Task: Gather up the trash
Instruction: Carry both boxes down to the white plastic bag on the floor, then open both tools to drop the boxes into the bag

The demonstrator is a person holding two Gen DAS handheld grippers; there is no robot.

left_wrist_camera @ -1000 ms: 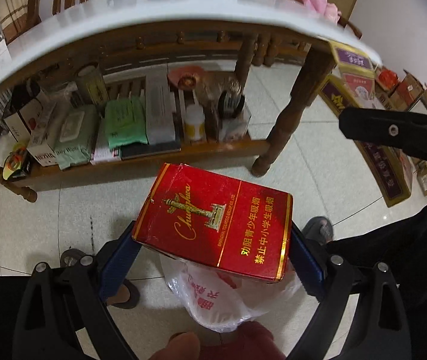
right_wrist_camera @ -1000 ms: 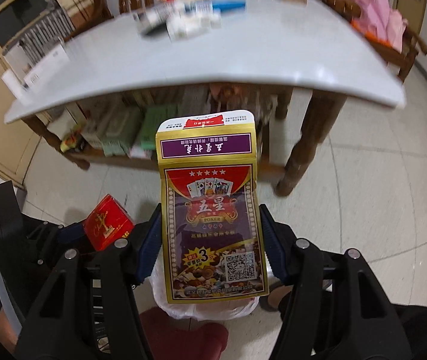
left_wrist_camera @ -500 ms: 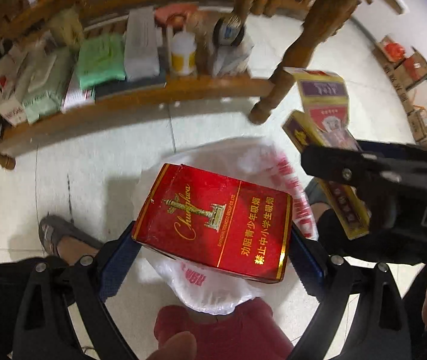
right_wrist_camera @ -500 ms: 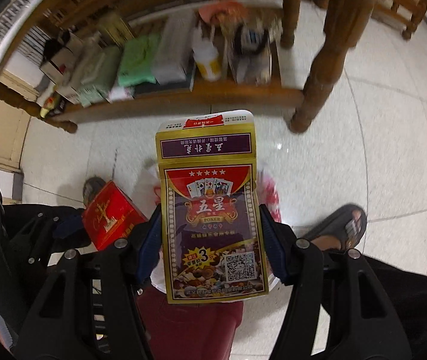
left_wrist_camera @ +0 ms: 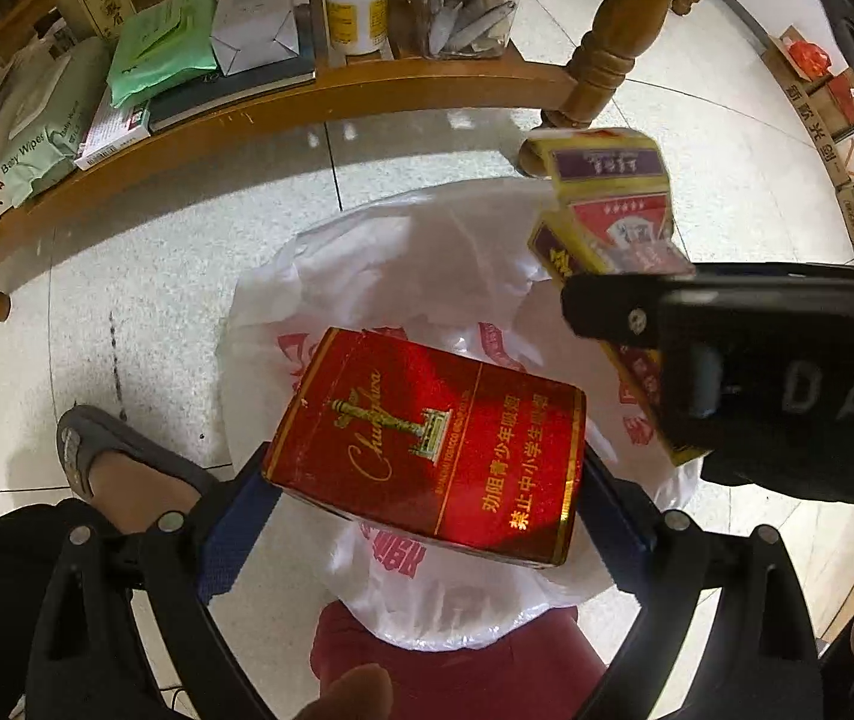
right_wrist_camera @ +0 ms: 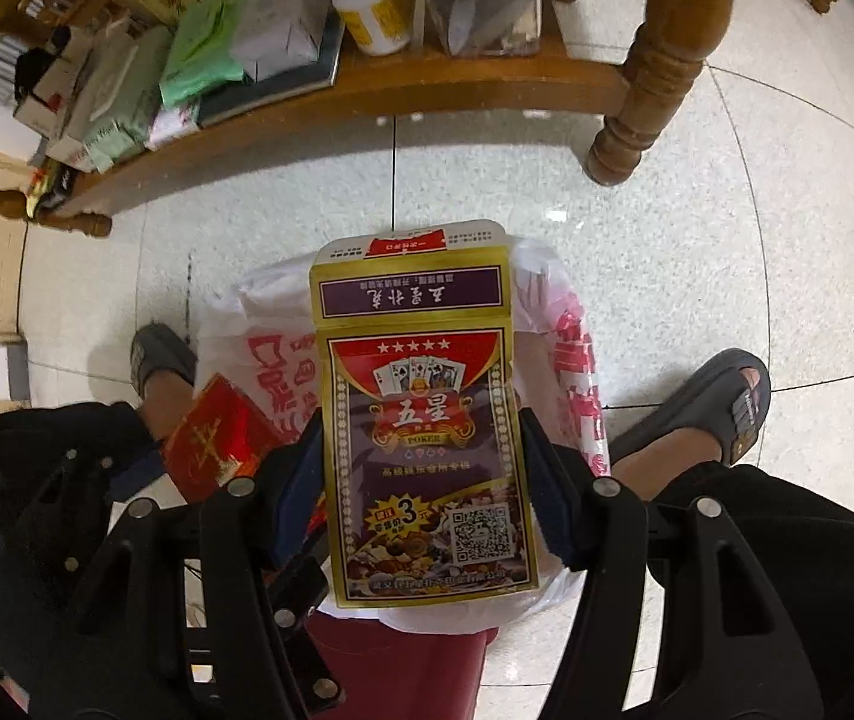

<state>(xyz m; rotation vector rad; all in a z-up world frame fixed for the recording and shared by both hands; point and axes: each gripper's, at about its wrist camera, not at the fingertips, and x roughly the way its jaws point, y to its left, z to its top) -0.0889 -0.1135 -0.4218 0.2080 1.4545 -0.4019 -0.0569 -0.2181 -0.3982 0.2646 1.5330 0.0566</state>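
My left gripper (left_wrist_camera: pixel 427 498) is shut on a red cigarette pack (left_wrist_camera: pixel 427 444) and holds it over the open white plastic bag (left_wrist_camera: pixel 402 252) that lines a red bin (left_wrist_camera: pixel 457 678) on the floor. My right gripper (right_wrist_camera: pixel 423 480) is shut on a yellow and purple playing-card box (right_wrist_camera: pixel 420 414), also above the bag (right_wrist_camera: pixel 571 360). The card box (left_wrist_camera: pixel 607 204) and the right gripper's body show at the right of the left wrist view. The red pack (right_wrist_camera: pixel 216 438) shows at the left of the right wrist view.
A wooden table's lower shelf (left_wrist_camera: pixel 282 108) holds wipes, boxes, a white pill bottle (left_wrist_camera: pixel 354 6) and a clear container. A table leg (right_wrist_camera: pixel 643 90) stands on the tiled floor. The person's sandalled feet (right_wrist_camera: pixel 721 402) flank the bin. Cardboard boxes (left_wrist_camera: pixel 829 102) lie far right.
Both grippers have tilted downward and moved over the bin, carrying their boxes. The tabletop has left the view and the bag's opening now lies below both boxes.
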